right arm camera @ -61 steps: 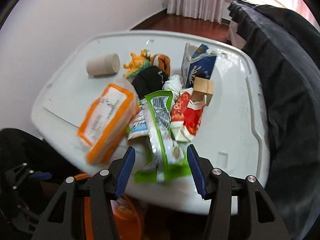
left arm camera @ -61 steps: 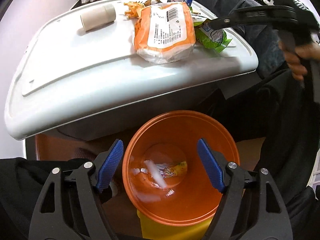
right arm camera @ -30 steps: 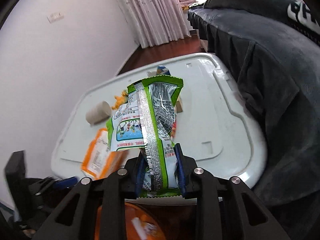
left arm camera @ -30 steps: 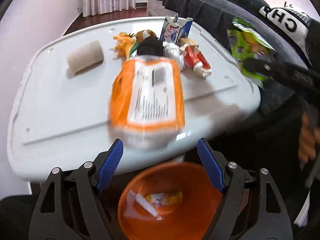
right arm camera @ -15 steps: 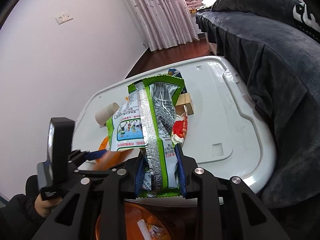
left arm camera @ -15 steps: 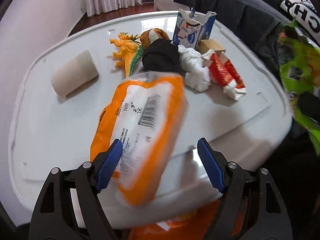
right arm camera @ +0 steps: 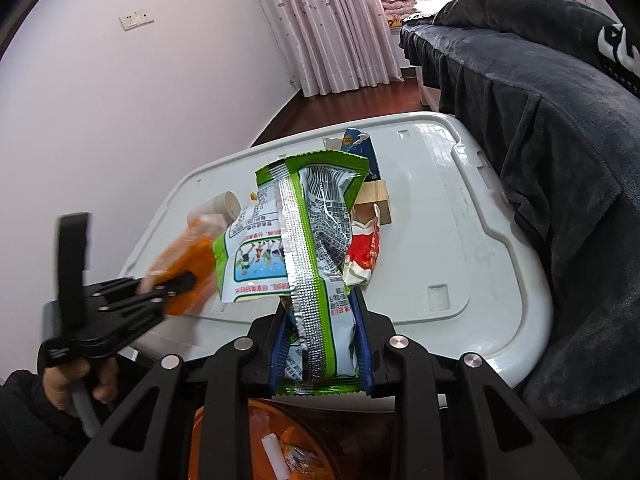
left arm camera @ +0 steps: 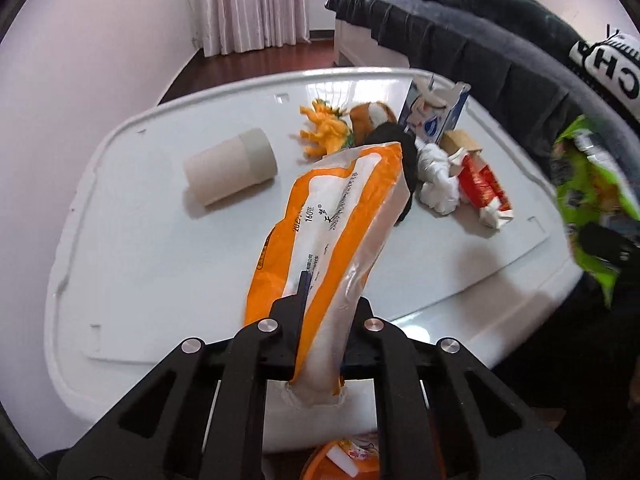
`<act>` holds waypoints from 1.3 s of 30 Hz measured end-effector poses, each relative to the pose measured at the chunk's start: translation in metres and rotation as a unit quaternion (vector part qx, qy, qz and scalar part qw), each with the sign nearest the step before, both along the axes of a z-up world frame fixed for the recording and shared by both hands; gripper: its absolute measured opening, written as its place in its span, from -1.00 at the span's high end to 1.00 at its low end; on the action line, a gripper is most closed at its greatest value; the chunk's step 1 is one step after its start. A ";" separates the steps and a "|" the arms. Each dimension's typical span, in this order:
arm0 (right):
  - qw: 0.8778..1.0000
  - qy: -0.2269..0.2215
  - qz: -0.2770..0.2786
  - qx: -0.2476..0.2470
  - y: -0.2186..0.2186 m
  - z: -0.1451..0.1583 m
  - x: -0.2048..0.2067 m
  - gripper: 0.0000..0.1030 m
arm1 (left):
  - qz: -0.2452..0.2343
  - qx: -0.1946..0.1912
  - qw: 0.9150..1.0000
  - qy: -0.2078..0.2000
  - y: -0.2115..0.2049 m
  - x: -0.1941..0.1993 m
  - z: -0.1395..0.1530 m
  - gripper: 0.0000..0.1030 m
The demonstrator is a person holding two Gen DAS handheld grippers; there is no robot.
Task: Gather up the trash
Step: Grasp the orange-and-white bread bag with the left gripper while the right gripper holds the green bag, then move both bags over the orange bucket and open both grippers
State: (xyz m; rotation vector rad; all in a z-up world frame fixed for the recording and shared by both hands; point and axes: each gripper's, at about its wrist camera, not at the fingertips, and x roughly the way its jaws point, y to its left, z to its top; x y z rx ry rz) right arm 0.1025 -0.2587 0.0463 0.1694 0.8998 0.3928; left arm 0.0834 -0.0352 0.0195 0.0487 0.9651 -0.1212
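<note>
My left gripper (left arm camera: pixel 320 312) is shut on the orange and white tissue pack (left arm camera: pixel 340 216), which stands up tilted over the white table (left arm camera: pixel 140 240). The same pack (right arm camera: pixel 184 256) shows blurred at the left of the right wrist view, in the left gripper (right arm camera: pixel 176 286). My right gripper (right arm camera: pixel 320 340) is shut on the green snack bag (right arm camera: pixel 308 232), held upright above the table's near edge; that bag (left arm camera: pixel 588 196) appears at the right of the left wrist view. Below both, the orange bin (right arm camera: pixel 240 440) holds some scraps; its rim (left arm camera: pixel 316 460) peeks out under the left gripper.
On the table lie a cardboard roll (left arm camera: pixel 230 166), a yellow toy dinosaur (left arm camera: pixel 324 130), a black and white cloth bundle (left arm camera: pixel 432 176), a red wrapper (left arm camera: pixel 484 184), a wooden block (right arm camera: pixel 372 200) and a blue-white carton (left arm camera: pixel 436 114). A dark blanket (right arm camera: pixel 560 140) drapes the right side.
My left gripper closed on the tissue pack and lifted it off the table so that it stands up. The right gripper kept still with the green bag.
</note>
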 end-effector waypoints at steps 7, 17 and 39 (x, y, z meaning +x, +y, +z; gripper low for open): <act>1.000 -0.008 0.010 -0.008 0.005 0.000 -0.003 0.45 | 0.003 -0.016 1.000 -0.021 0.002 -0.037 0.025 0.82; 0.998 -0.005 0.050 -0.028 0.021 -0.002 -0.035 0.45 | -0.019 -0.020 0.999 -0.032 -0.005 -0.095 0.043 0.82; 0.986 0.099 0.127 -0.050 0.041 -0.023 -0.135 0.44 | -0.080 -0.022 0.991 0.105 -0.011 -0.171 -0.020 0.82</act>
